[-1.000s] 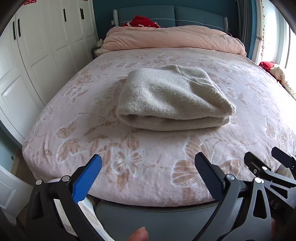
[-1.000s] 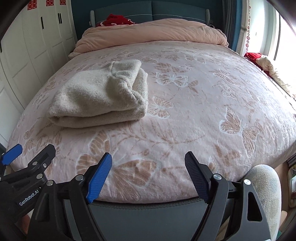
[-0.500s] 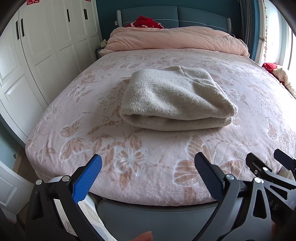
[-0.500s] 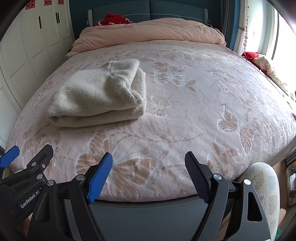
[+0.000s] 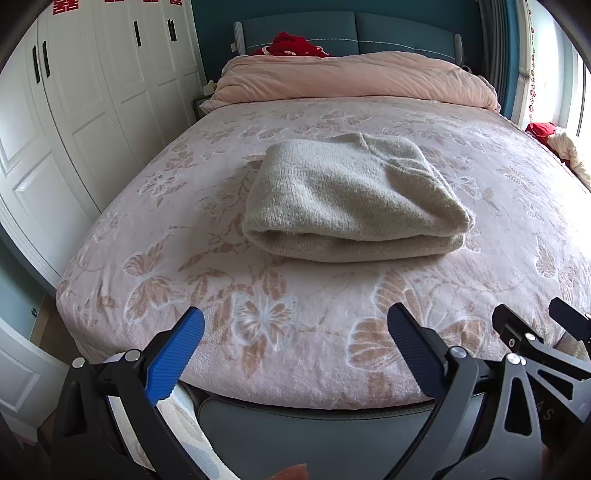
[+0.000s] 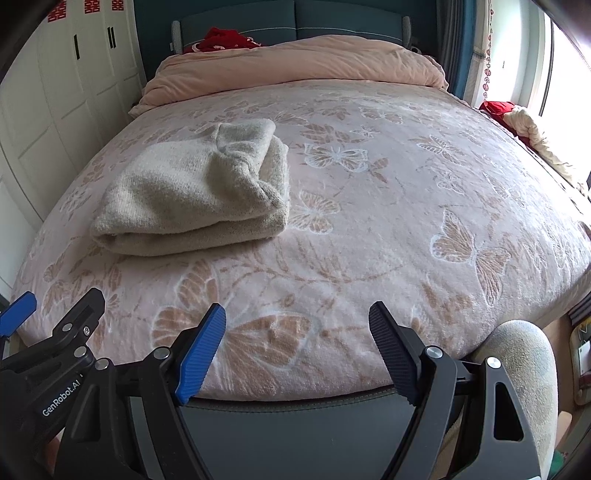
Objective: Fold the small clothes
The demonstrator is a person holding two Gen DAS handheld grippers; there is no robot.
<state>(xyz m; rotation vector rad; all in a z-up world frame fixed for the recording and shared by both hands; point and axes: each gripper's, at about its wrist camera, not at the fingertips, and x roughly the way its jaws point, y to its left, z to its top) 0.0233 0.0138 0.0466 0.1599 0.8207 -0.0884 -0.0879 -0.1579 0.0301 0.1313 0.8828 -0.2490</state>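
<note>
We log a beige fuzzy knit garment (image 5: pixel 351 199), folded thick, at 12 o'clock on the pink butterfly-print plush blanket (image 5: pixel 266 317). Left gripper (image 5: pixel 295 339) and right gripper (image 6: pixel 297 332) hover at the foot edge, jaws wide, empty.

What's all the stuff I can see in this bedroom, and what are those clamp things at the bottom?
Folded knit garment: one, beige, lying on the bedspread nearer the wardrobe side.
Bedspread: one, pink with butterfly pattern, covering the bed.
Duvet: one, peach, bunched at the head end.
Red cloth: one, against the headboard.
Headboard: one, teal, padded.
Wardrobe: white doors, beside the bed.
Left gripper: black with blue pads, open, empty.
Right gripper: same, open, empty.
</note>
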